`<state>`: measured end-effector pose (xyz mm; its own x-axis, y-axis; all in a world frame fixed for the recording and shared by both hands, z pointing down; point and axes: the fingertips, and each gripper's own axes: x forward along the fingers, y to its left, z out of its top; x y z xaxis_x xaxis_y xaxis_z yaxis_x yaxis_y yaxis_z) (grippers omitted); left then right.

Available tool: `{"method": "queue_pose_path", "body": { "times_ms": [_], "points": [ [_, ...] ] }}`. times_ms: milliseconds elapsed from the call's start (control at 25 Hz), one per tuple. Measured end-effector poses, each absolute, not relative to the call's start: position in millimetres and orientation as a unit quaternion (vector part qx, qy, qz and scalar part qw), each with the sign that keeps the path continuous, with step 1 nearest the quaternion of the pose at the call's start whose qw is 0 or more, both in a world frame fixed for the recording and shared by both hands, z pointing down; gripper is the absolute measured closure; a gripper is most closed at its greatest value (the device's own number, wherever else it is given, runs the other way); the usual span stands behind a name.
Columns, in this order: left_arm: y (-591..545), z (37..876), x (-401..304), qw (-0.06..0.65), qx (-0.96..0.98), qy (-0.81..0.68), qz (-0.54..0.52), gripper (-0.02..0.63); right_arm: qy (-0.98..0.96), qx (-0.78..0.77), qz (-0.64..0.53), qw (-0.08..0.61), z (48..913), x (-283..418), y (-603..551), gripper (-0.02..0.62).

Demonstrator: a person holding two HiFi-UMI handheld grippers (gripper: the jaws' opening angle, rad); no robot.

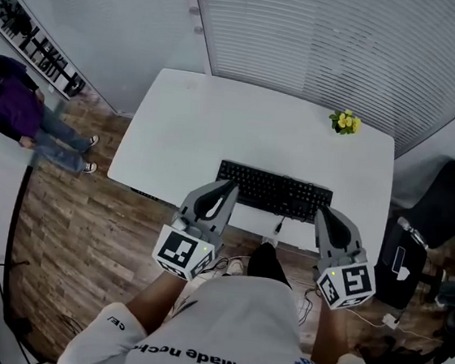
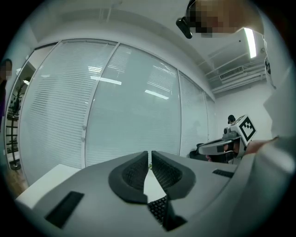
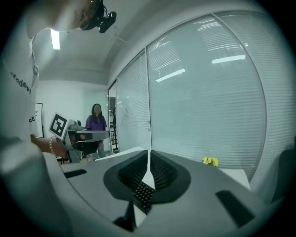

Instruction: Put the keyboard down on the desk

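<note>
1. Keyboard (image 1: 274, 192): it lies flat on the white desk (image 1: 209, 126), close to the near edge and parallel to it. Neither gripper touches it.
2. Left gripper (image 1: 230, 186): I read its jaws as closed together, pad against pad, with nothing held between them. Its tip sits over the keyboard's left end.
3. Right gripper (image 1: 322, 215): its jaws are likewise closed and empty. Its tip sits over the keyboard's right end.
4. Both gripper views look across the desk toward the blinds, with keys visible below the jaws.
5. Yellow flowers (image 1: 345, 122) stand at the far right corner, well apart from the keyboard.
</note>
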<state>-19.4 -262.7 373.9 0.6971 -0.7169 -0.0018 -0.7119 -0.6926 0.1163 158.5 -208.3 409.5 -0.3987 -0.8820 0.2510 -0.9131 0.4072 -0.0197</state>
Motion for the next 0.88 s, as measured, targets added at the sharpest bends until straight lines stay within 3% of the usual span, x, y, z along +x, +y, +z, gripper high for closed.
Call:
{"method": "queue_pose_path", "body": {
  "times_ms": [880],
  "points": [
    [-200, 302, -27, 0.011, 0.927, -0.369, -0.061, 0.566, -0.857, 0.506, 0.023, 0.088, 329, 105, -161, 0.588]
  ]
}}
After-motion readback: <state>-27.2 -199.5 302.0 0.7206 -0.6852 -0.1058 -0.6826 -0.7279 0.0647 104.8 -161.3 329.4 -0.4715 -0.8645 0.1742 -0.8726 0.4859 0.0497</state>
